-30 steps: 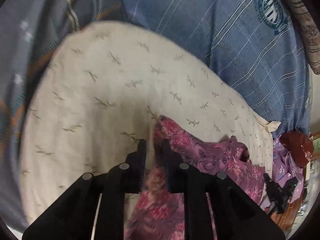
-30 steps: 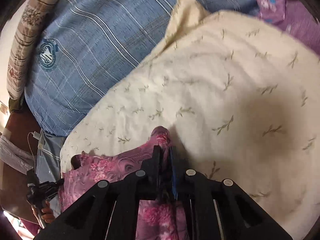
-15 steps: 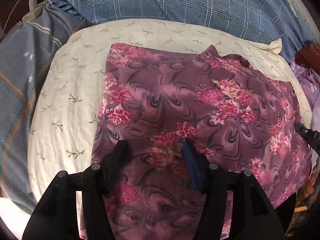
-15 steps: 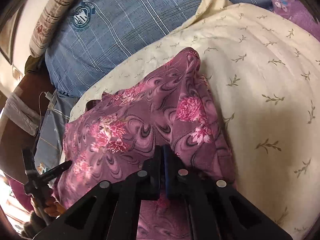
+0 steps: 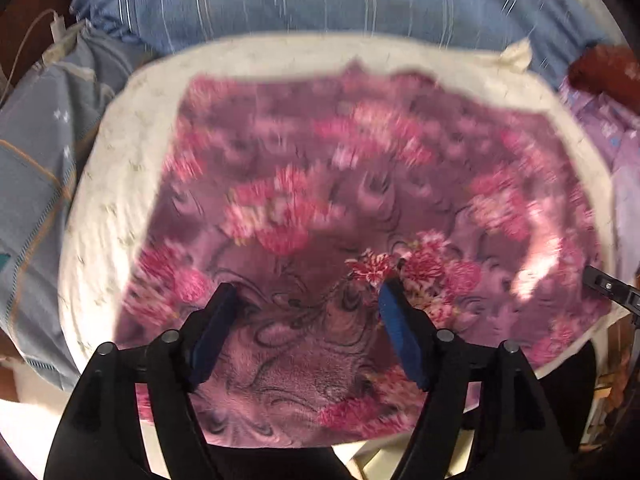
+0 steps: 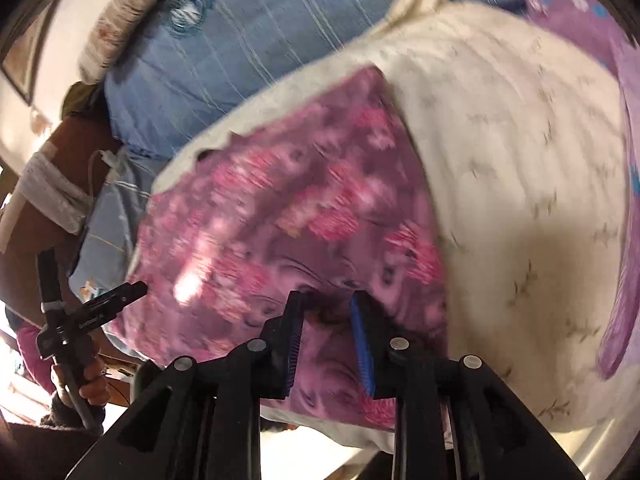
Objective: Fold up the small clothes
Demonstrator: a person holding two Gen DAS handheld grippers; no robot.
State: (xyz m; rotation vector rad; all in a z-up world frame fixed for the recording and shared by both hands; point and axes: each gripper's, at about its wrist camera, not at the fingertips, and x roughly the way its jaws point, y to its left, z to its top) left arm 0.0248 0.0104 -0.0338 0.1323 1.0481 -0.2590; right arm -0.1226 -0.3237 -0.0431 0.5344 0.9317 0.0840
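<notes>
Both grippers hover over a purple floral-print fleece garment [image 5: 360,208] spread flat on a cream leaf-patterned pillow [image 5: 104,184], and both have just been opening. Seen from its own wrist view, the left gripper [image 5: 308,300] stands wide apart at the garment's near edge, with fabric beneath the blue-padded jaws but none pinched. Jaws of the right gripper [image 6: 326,300] are parted more narrowly above the garment's near right corner, and nothing is clamped between them. Behind the pillow's far edge lies a blue striped pillow [image 5: 320,0]. A lilac printed cloth [image 6: 624,184] runs along the cream pillow's right edge.
</notes>
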